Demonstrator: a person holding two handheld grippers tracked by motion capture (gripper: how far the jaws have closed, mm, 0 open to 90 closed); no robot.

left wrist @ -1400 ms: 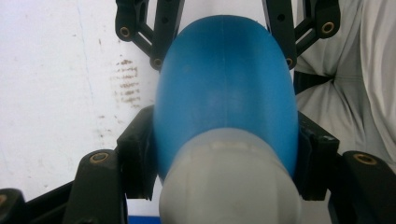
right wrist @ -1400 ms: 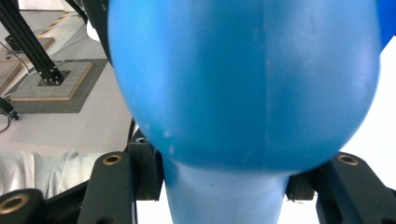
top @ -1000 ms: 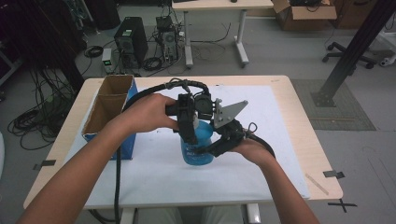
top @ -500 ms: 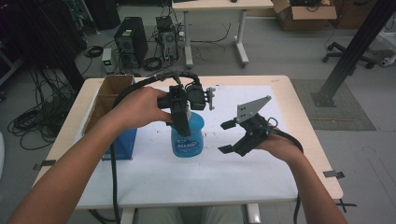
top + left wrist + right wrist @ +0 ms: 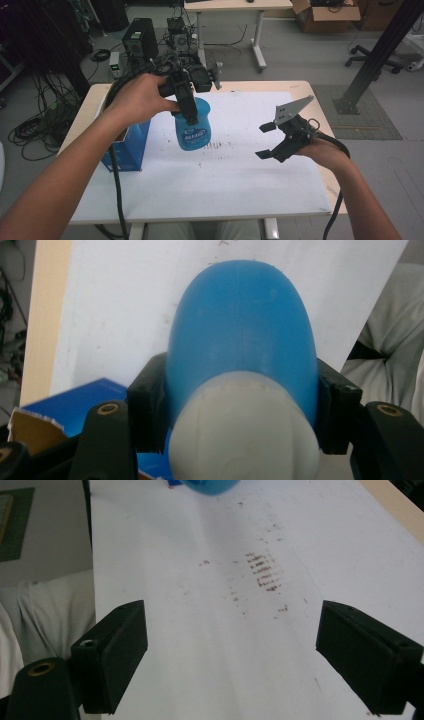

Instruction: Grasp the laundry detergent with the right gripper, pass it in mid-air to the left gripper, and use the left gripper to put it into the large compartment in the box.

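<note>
While I hold the rig at this position, I record the table (image 5: 300, 87) below both grippers, its top covered by a white sheet (image 5: 235, 175) that carries brown smudges ahead of the right gripper's jaws. A blue cardboard box (image 5: 125, 150) sits under my left forearm, just beside the left gripper on its outer side. The blue bottle (image 5: 192, 127) hangs clear of the sheet, upright, pinched at its upper part by the left gripper (image 5: 189, 102). In the left gripper view the two black jaws press against both flanks of the bottle (image 5: 240, 340), its white end nearest the camera. The right gripper (image 5: 274, 141) hovers well apart from the bottle, above the sheet, jaws spread wide with nothing between them; the right gripper view confirms the gap.
</note>
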